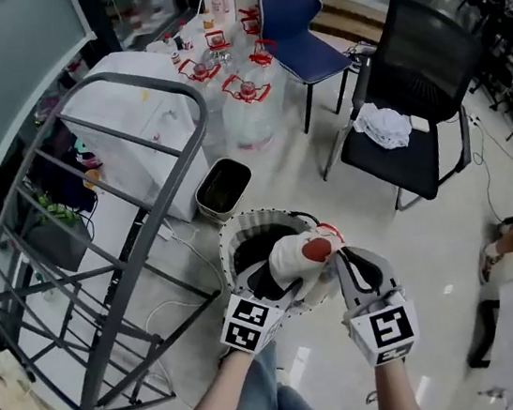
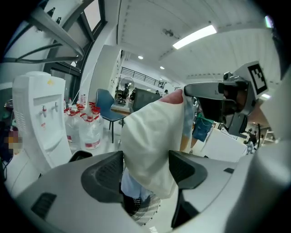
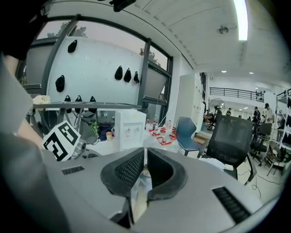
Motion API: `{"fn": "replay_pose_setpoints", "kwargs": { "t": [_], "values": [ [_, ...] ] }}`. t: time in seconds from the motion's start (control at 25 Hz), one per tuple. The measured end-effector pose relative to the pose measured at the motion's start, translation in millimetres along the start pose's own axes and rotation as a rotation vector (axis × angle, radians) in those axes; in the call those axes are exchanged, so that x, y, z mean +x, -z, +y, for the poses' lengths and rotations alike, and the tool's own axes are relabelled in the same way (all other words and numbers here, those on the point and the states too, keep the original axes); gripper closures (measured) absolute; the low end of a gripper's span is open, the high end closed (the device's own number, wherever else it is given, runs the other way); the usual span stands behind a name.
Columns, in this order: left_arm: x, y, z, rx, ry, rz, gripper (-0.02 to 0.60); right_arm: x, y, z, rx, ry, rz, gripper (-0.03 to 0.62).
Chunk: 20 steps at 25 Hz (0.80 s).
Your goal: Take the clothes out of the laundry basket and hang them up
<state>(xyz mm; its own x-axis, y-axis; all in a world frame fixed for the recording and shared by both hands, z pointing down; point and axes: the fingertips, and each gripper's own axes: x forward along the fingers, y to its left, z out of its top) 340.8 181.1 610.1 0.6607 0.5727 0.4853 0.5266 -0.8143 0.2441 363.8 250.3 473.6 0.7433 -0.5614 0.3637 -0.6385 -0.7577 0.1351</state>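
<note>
Right gripper (image 1: 338, 254) clamps the white garment (image 1: 292, 254) above the laundry basket (image 1: 240, 222), ready for the rack (image 1: 134, 278) at 9 o'clock; left gripper (image 1: 280, 283) gapes around it.

I hold a white garment (image 1: 292, 256) with a red patch up over the laundry basket (image 1: 240, 222), one edge pinched in my right gripper (image 1: 339, 256) and its bunched body hanging between the spread jaws of my left gripper (image 1: 278, 280). The basket, round, white and perforated, stands upright on the floor beside the grey drying rack (image 1: 154, 181). A cream cloth (image 1: 18, 394) hangs at the rack's lower left.
</note>
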Motion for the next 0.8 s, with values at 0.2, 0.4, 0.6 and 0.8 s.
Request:
{"fn": "replay_pose_setpoints", "kwargs": {
  "t": [0.2, 0.4, 0.6, 0.8],
  "values": [
    [-28.9, -11.1, -48.2, 0.059, 0.014, -0.045, 0.371, -55.3, -10.6, 13.7, 0.024, 0.019, -0.028, 0.571],
    [-60.5, -24.1, -74.7, 0.112, -0.002, -0.101, 0.546, -89.6, -18.9, 23.0, 0.028, 0.024, -0.052, 0.571],
    [-103.4, -50.0, -85.2, 0.138, -0.045, -0.160, 0.552, -111.8, -35.0, 28.1, 0.047, 0.027, -0.093, 0.571],
    [-163.4, -91.9, -85.8, 0.158, -0.132, -0.244, 0.554, -122.1, -62.6, 41.8, 0.045, 0.001, -0.134, 0.571]
  ]
}}
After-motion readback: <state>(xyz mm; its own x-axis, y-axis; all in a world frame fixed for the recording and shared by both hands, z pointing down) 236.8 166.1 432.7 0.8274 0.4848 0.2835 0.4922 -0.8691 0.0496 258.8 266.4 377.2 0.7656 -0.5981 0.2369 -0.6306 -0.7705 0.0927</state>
